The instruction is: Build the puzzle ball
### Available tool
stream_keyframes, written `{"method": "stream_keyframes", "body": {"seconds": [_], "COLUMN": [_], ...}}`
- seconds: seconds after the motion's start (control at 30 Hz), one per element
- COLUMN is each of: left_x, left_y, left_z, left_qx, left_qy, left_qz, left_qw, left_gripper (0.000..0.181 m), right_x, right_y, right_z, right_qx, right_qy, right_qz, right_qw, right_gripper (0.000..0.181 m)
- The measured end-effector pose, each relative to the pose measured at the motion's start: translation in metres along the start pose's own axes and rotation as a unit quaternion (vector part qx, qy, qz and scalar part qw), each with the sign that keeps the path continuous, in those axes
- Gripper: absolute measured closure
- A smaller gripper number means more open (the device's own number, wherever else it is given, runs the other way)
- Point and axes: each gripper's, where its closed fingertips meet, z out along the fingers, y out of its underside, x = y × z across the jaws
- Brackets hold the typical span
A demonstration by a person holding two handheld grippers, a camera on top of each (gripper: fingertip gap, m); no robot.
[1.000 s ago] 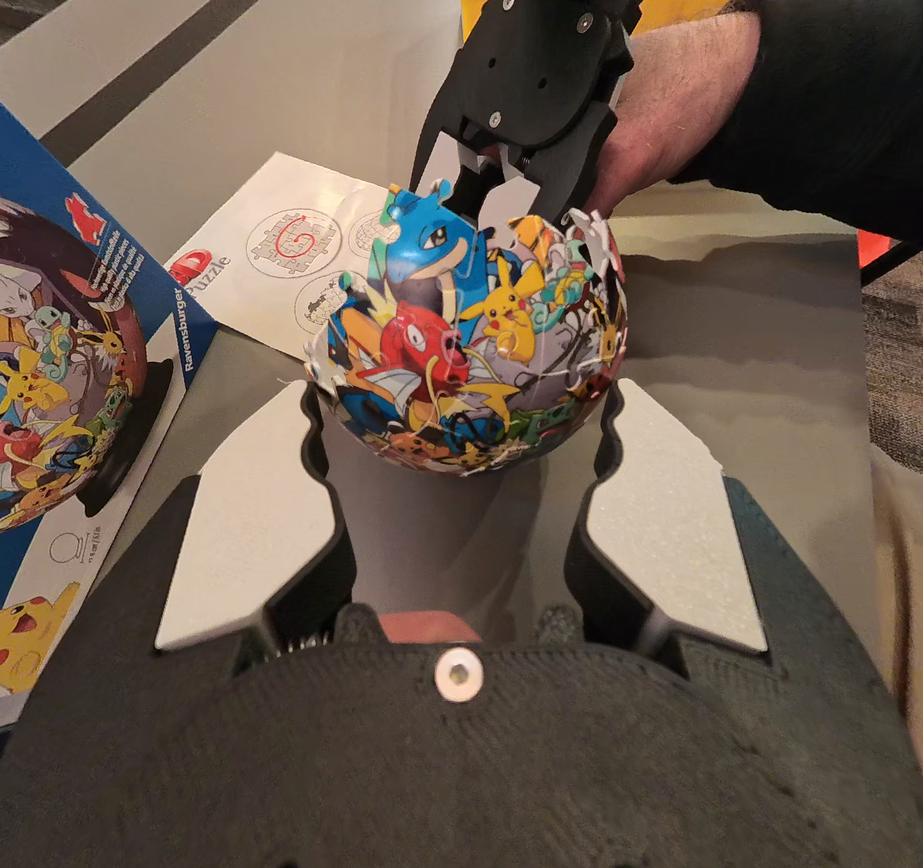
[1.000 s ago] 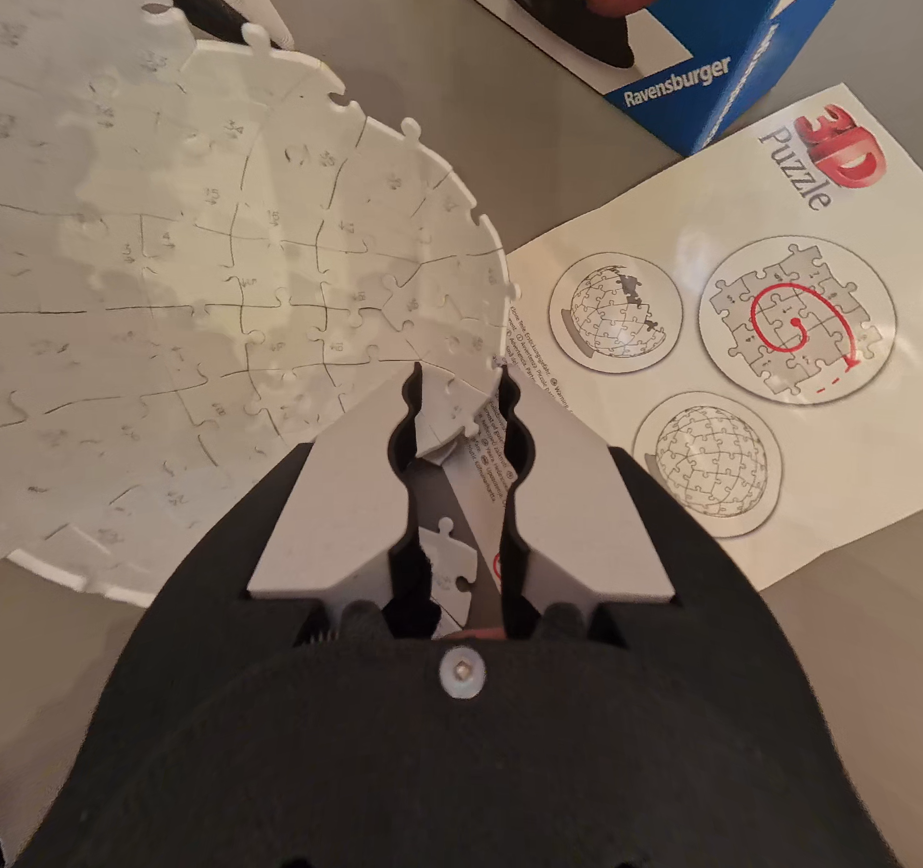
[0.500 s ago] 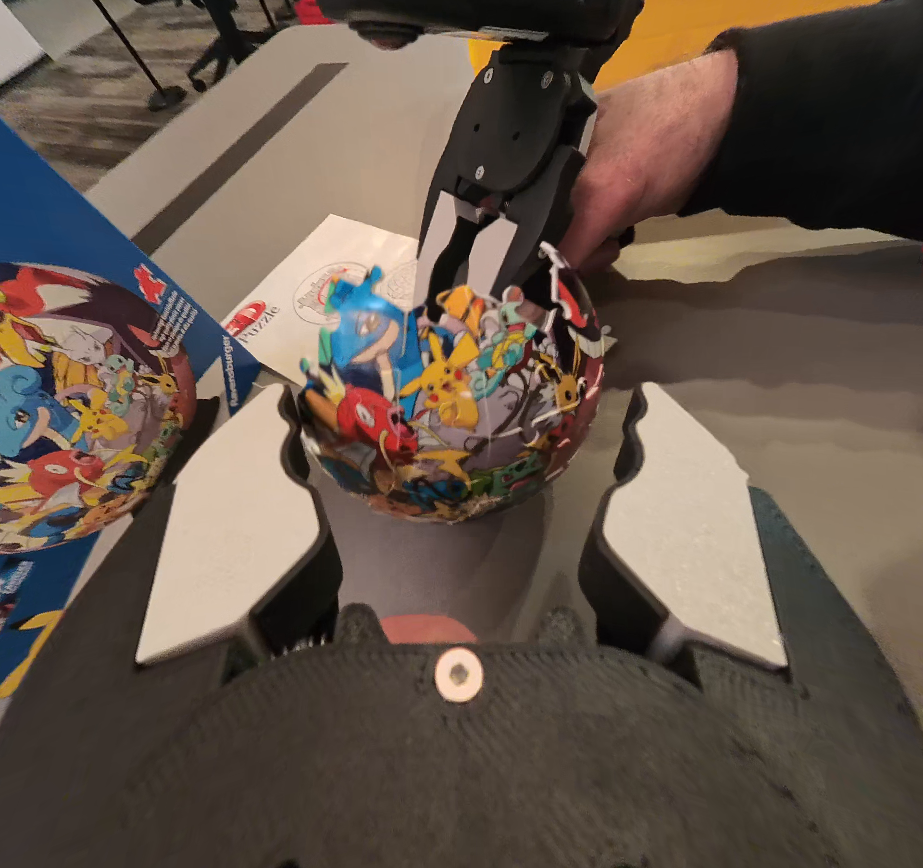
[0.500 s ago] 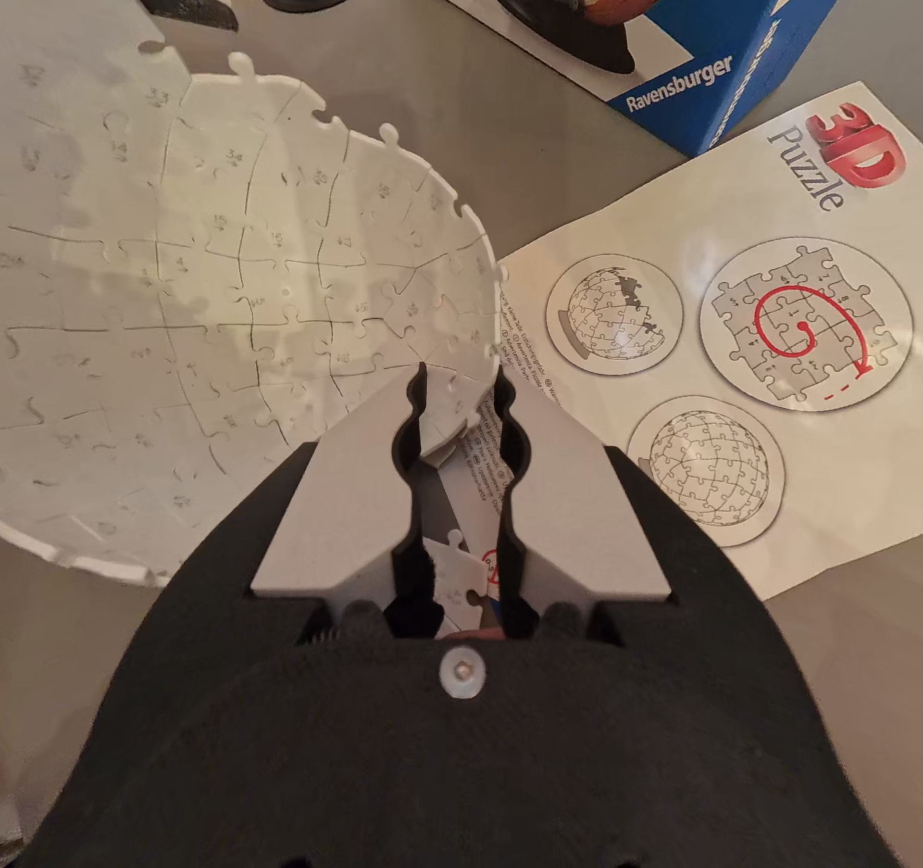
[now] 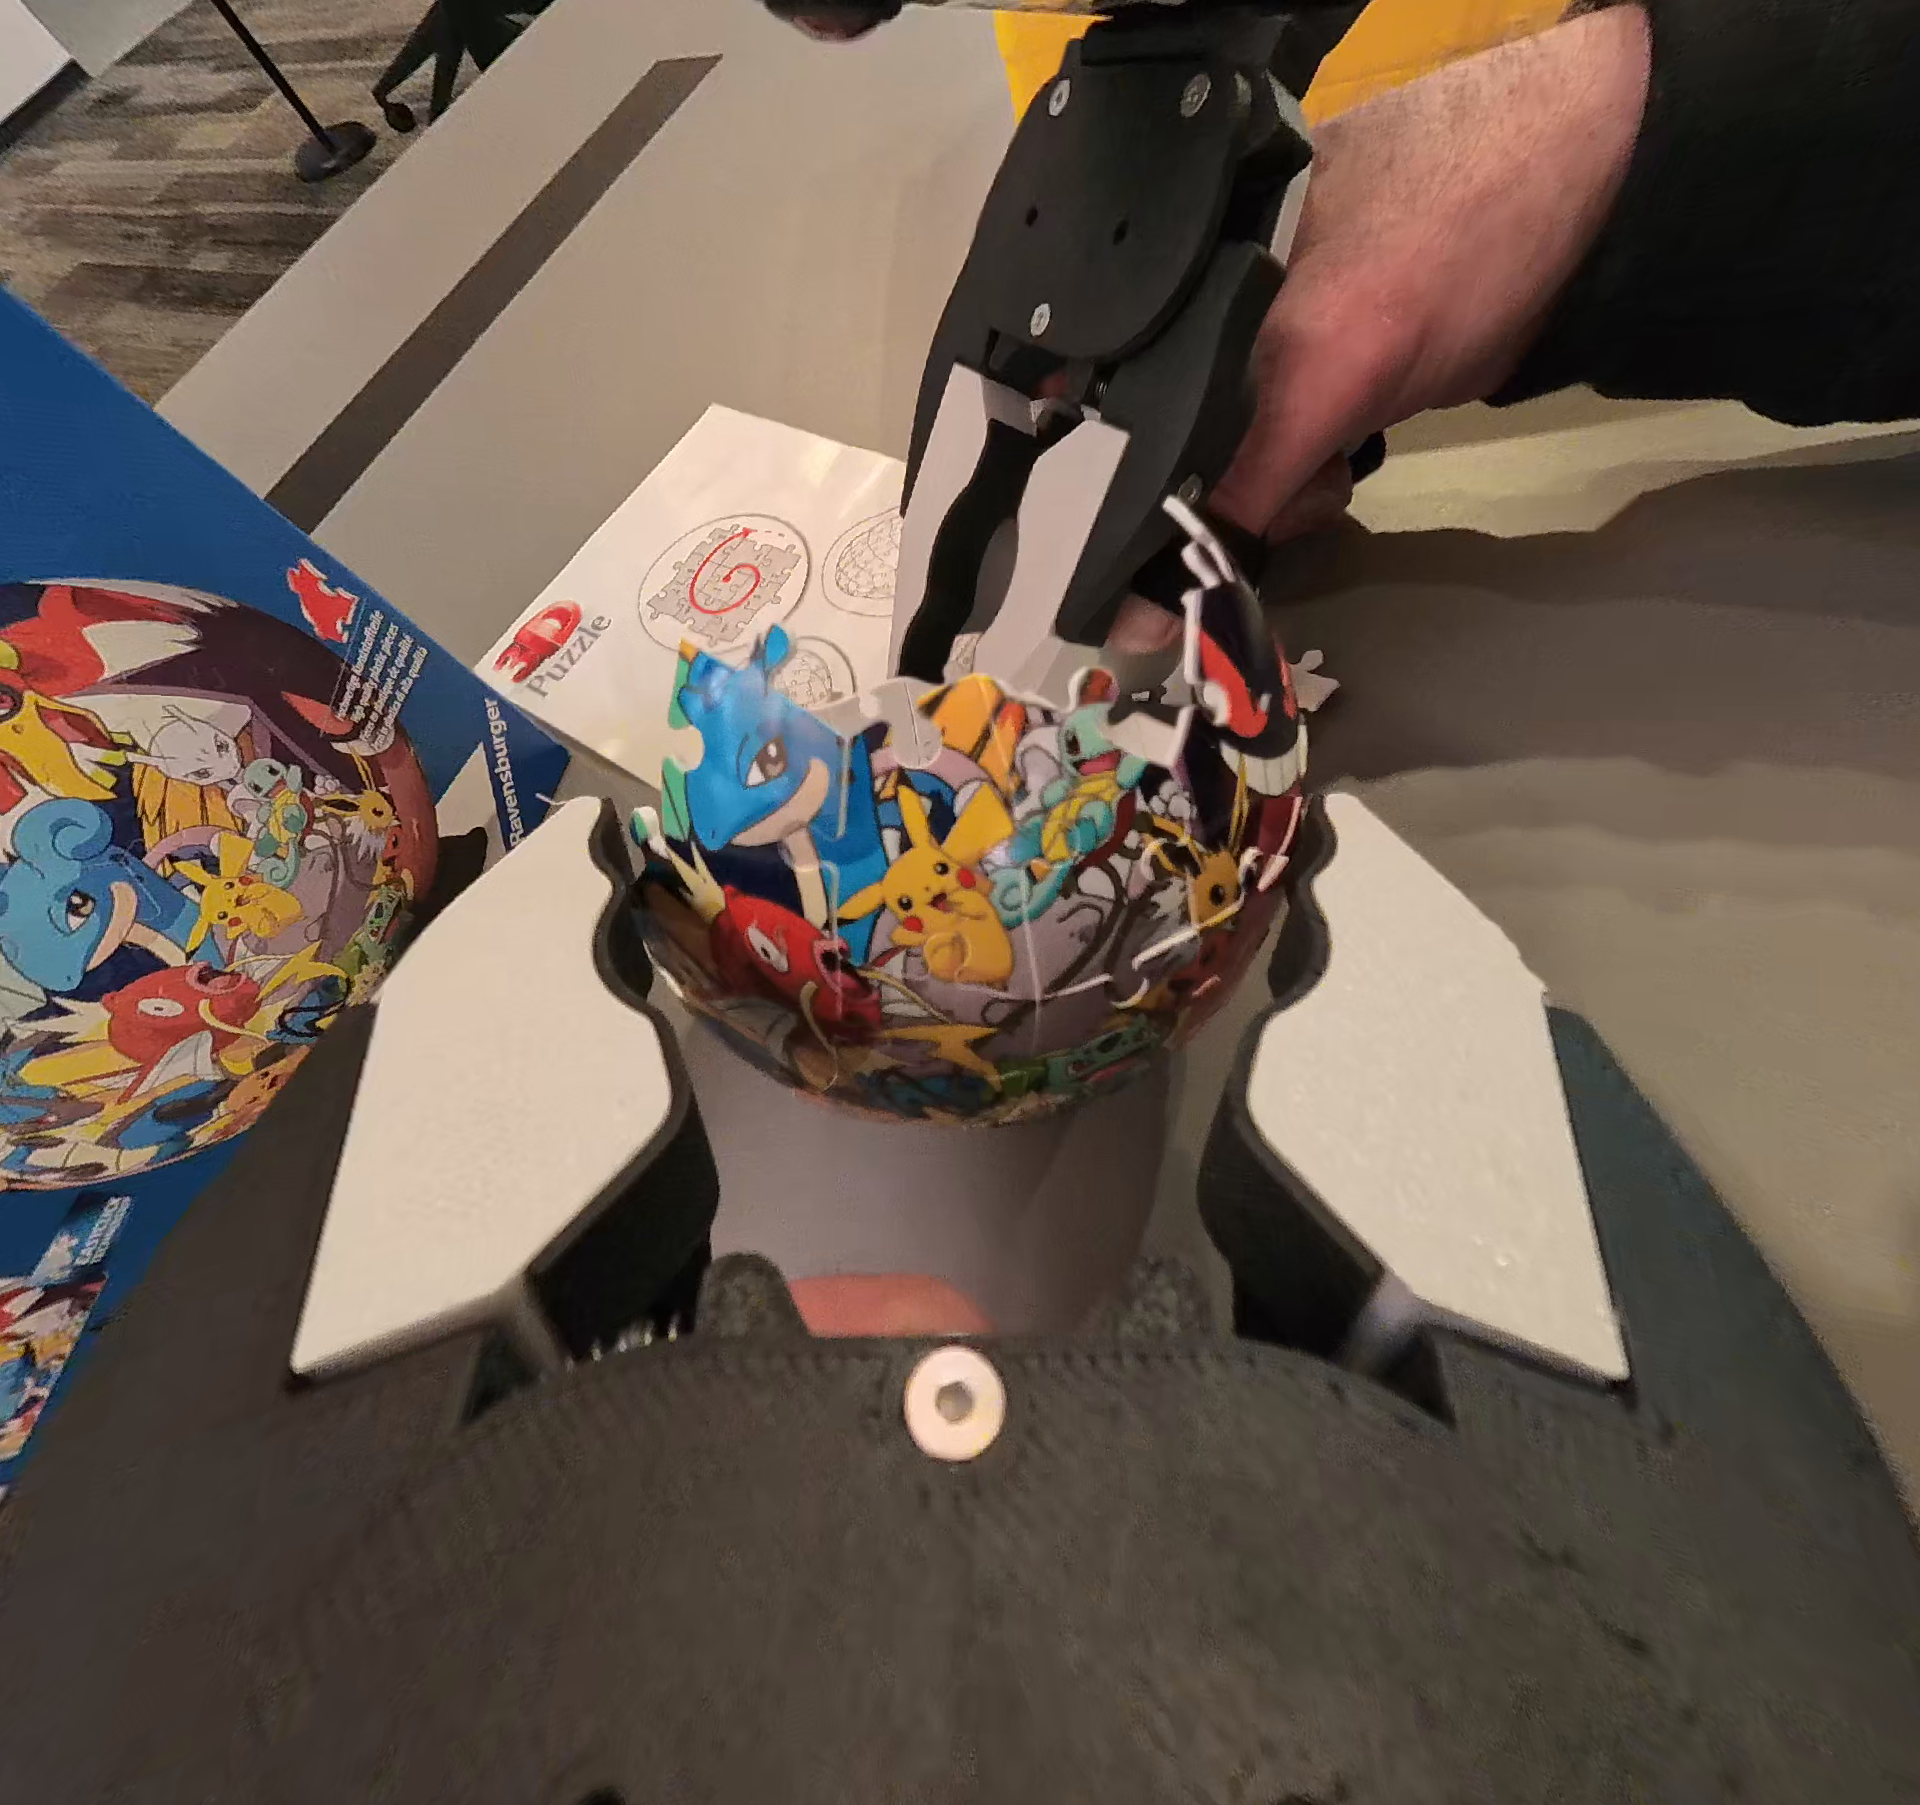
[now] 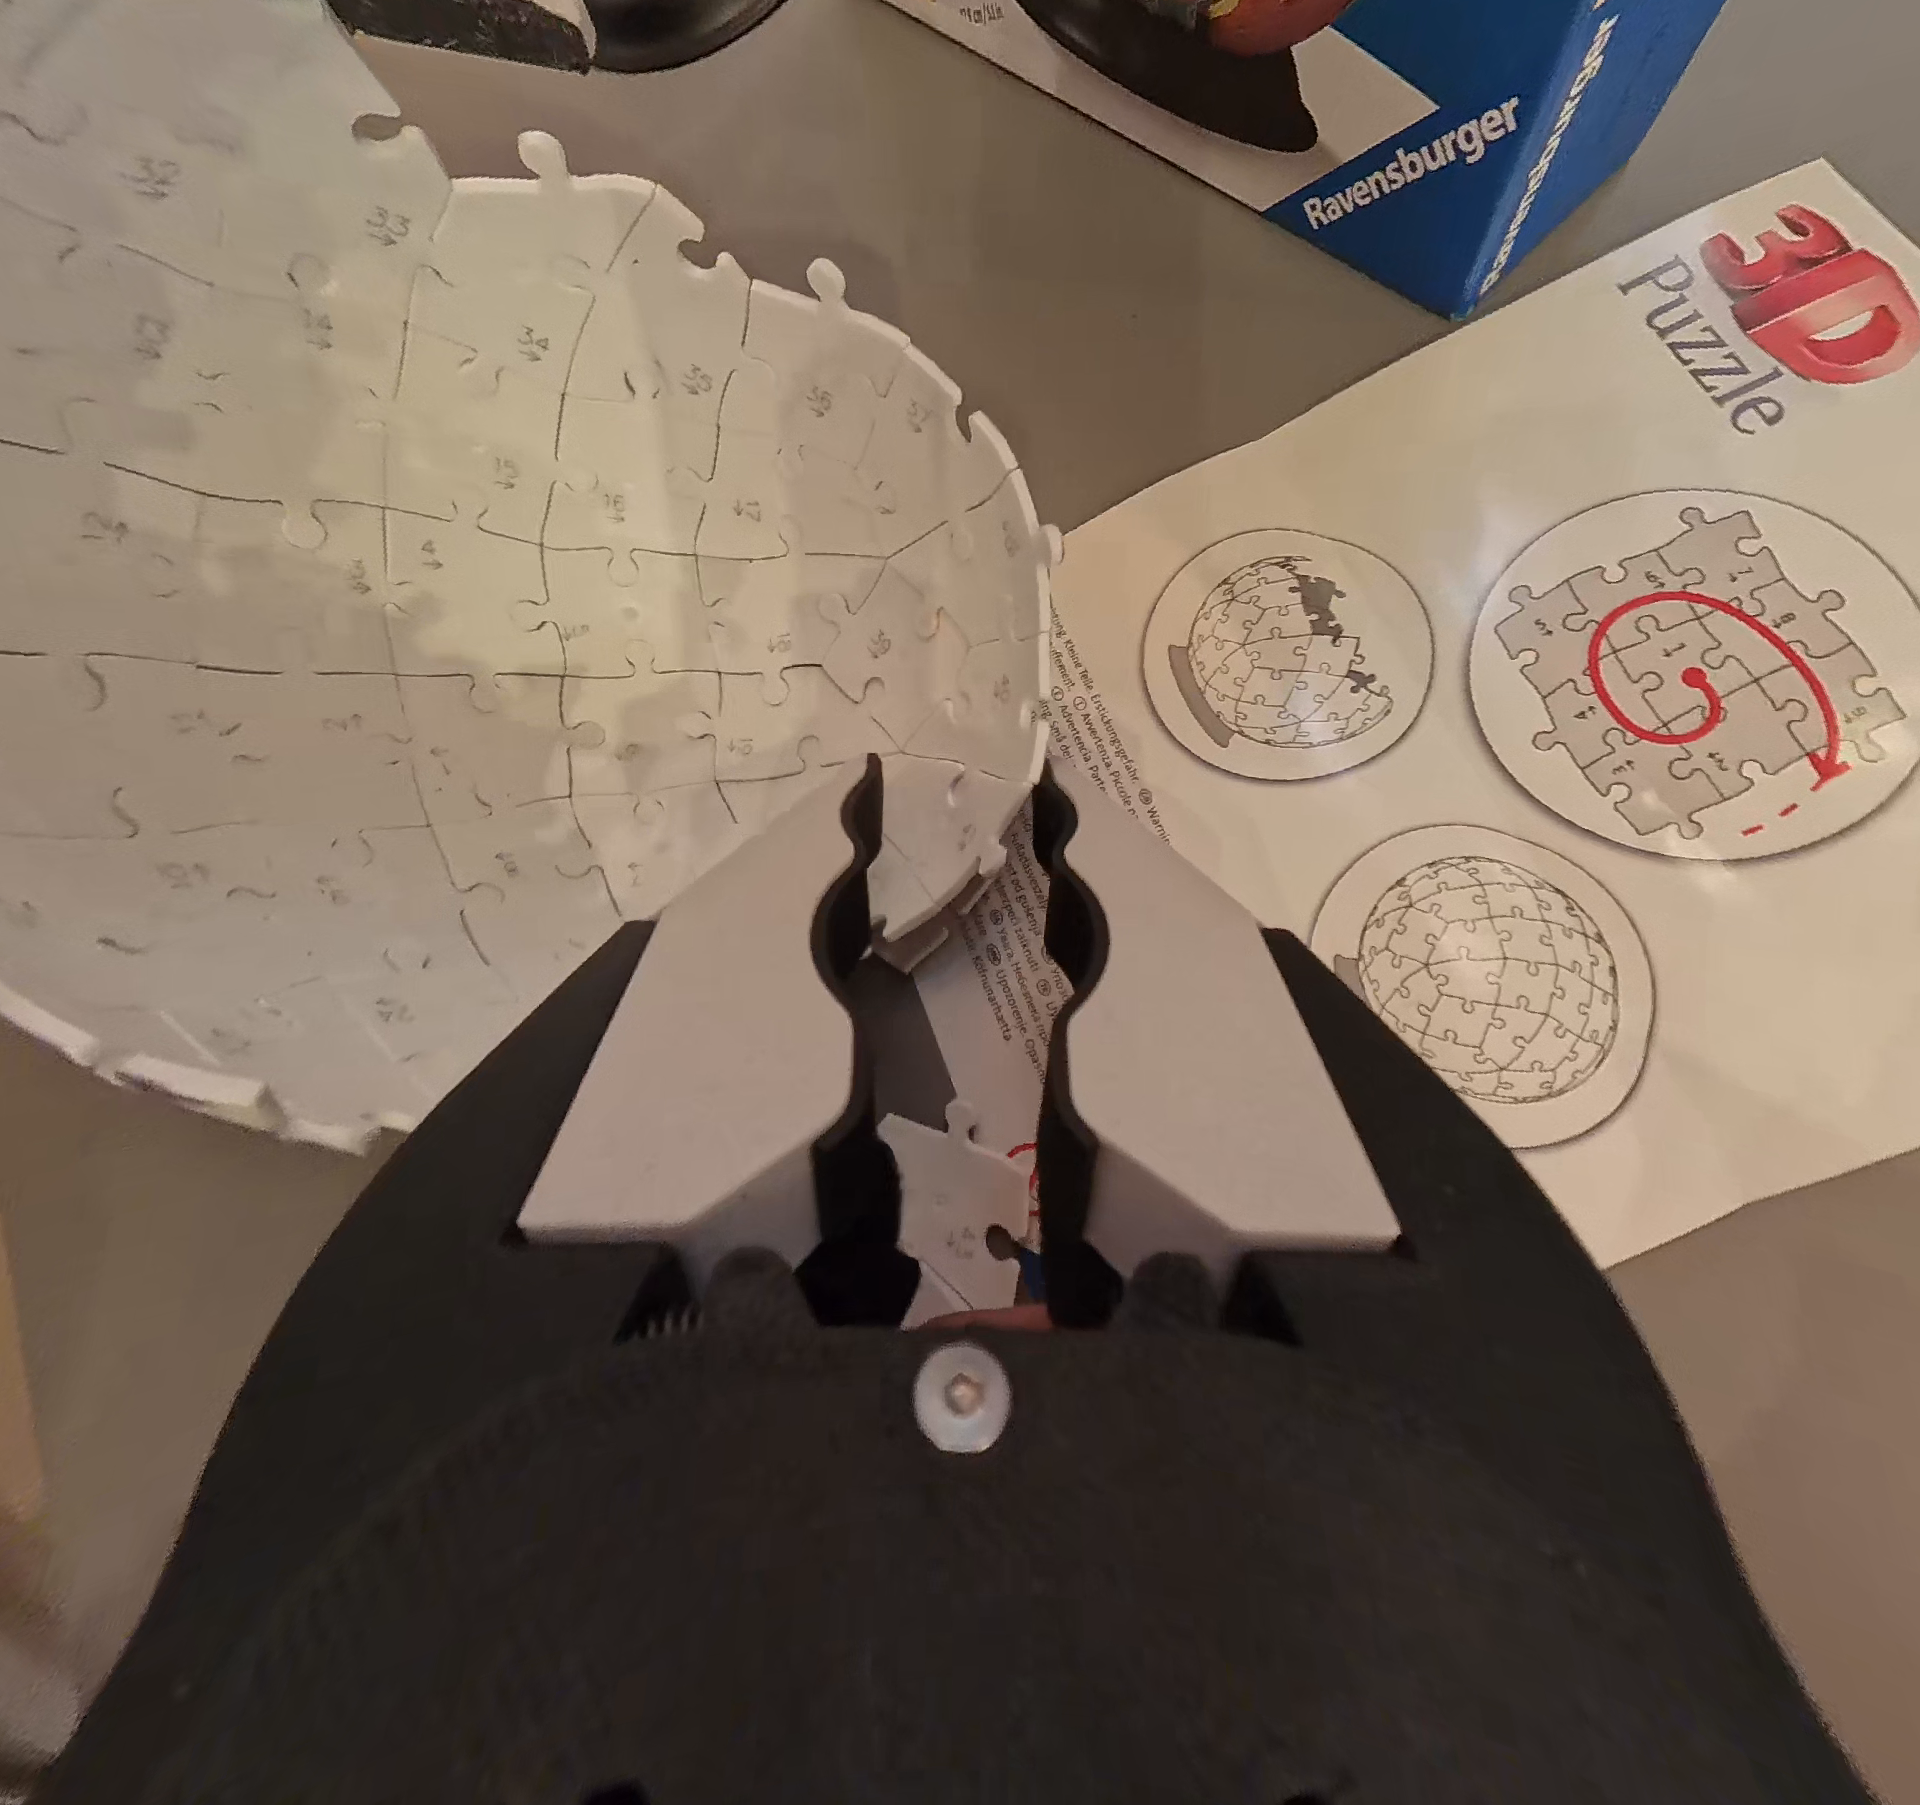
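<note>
Half-built puzzle ball (image 5: 966, 903), a colourful cartoon-printed plastic shell with a jagged open rim, sits on the grey table (image 5: 1558, 820). Left gripper (image 5: 961, 882) spread wide, its white fingers flanking the shell, seemingly touching both sides. Right gripper (image 6: 961, 820) nearly closed over the shell's rim, white numbered inner face in view; a loose white puzzle piece (image 6: 956, 1205) sits deeper between its fingers. Blue printed puzzle box (image 5: 208, 820) and white instruction sheet with diagrams (image 6: 1507, 716) lie just beside, both bearing writing. Bare table to the right.
</note>
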Motion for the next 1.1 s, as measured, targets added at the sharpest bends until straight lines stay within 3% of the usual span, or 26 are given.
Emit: {"method": "stream_keyframes", "body": {"seconds": [0.53, 1.1], "left_x": [-0.005, -0.006], "left_y": [0.002, 0.004], "left_z": [0.003, 0.0], "left_qx": [-0.01, -0.024], "left_qy": [0.011, 0.027], "left_qz": [0.011, 0.024], "left_qw": [1.0, 0.999], "left_gripper": [0.064, 0.066], "right_x": [0.021, 0.019], "right_y": [-0.009, -0.017], "right_z": [-0.027, -0.01], "right_qx": [0.022, -0.014], "right_qy": [0.013, -0.001], "right_qz": [0.01, -0.019], "right_qw": [1.0, 1.0], "right_gripper": [0.153, 0.166]}}
